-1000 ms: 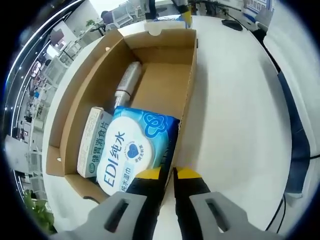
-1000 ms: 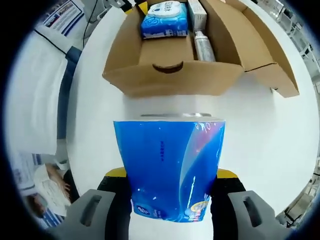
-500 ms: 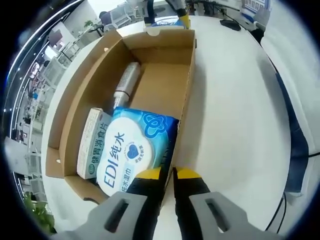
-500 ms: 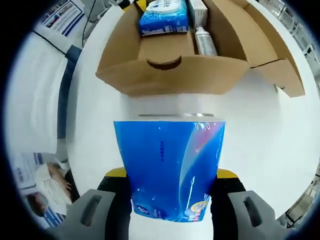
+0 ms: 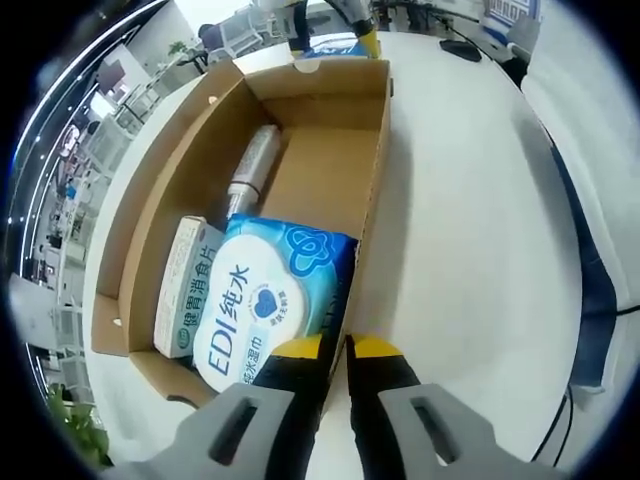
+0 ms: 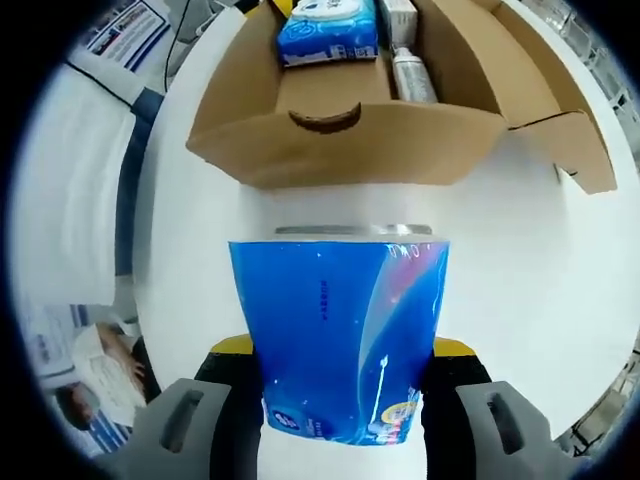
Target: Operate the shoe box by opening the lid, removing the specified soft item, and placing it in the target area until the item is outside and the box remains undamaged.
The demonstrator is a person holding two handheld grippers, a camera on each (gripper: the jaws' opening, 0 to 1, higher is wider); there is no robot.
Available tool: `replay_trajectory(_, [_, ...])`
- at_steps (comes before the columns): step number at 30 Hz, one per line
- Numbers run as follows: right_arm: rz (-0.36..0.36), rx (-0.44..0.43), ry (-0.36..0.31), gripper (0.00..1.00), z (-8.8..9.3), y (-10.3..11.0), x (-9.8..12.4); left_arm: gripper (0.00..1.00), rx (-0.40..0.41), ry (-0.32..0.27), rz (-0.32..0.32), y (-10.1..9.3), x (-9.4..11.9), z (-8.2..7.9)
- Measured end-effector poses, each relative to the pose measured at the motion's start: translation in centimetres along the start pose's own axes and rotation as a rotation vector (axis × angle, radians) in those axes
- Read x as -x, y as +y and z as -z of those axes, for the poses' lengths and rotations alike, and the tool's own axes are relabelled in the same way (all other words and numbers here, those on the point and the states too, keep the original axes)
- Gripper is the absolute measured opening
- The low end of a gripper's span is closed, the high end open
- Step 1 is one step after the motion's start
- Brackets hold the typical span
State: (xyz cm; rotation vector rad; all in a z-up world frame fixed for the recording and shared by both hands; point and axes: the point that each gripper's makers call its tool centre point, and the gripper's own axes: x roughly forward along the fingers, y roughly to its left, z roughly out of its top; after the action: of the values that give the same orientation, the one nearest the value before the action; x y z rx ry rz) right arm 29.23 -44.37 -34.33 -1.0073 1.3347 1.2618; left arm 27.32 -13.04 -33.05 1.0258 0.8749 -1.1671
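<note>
An open cardboard shoe box (image 5: 378, 150) lies on a white table; its front wall (image 6: 350, 150) faces the right gripper view. Inside it lie a blue-and-white wet-wipes pack (image 5: 268, 295), a green-and-white carton (image 5: 185, 290) and a silver bottle (image 5: 255, 165). My left gripper (image 5: 338, 355) is shut on the box's near right wall, beside the wipes pack. My right gripper (image 6: 340, 360) is shut on a glossy blue soft pack (image 6: 335, 335), held outside the box above the table. The right gripper's yellow fingertips (image 5: 370, 35) and the blue pack (image 5: 335, 45) peek beyond the box's far end.
The box's lid flap (image 6: 565, 110) hangs open to one side. White table (image 5: 470, 230) stretches around the box. Blue fabric (image 5: 595, 290) drapes over the table's edge. Printed papers (image 6: 85, 380) lie below the table edge. Office desks and chairs (image 5: 240, 35) stand further off.
In the right gripper view the box has slid slightly up and away, as the camera backed off with the blue pack. The left gripper view is unchanged.
</note>
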Motion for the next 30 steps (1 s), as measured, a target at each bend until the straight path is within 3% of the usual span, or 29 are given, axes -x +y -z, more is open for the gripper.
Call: replay_trajectory(30, [-0.013, -0.008, -0.023, 0.64, -0.39, -0.3, -0.72, 0.08, -0.003, 0.004, 0.007, 0.02, -0.1, -0.01])
